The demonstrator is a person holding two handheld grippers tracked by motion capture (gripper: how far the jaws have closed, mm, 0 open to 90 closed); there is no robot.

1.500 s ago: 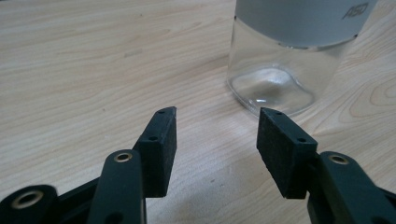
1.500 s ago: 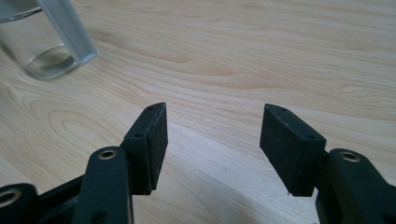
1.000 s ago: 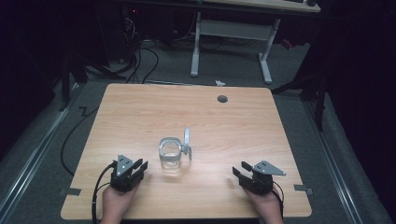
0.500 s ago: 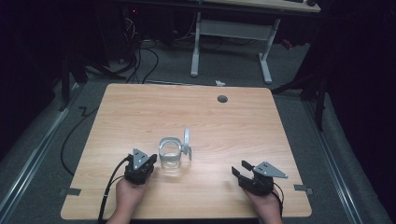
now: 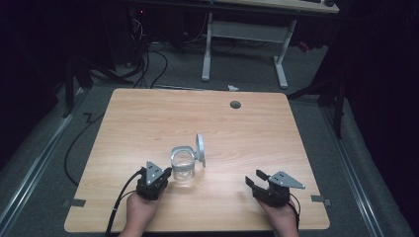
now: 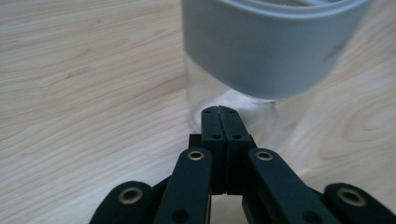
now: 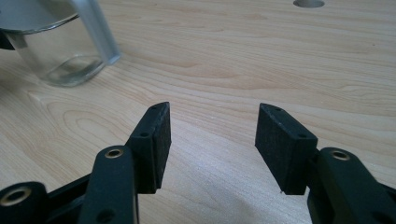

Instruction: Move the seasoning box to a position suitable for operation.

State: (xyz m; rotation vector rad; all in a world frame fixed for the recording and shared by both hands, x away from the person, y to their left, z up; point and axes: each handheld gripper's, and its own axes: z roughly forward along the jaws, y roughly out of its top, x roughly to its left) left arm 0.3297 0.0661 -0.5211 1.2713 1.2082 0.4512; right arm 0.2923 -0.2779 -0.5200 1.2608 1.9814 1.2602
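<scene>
Left gripper (image 5: 165, 174) sat closed and empty against the jar (image 5: 184, 165), likely bracing it. Right gripper (image 5: 258, 183) rested wide open, holding nothing.

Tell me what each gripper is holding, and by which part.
Nothing. The left gripper has its jaws shut on nothing, tips at the jar. The right gripper is open over the table.

counter (image 5: 148, 123): pale wood grain, smooth | jar (image 5: 183, 168): clear glass, glossy; grey matt collar | claw pads (image 7: 159, 135): black, matt, rough
</scene>
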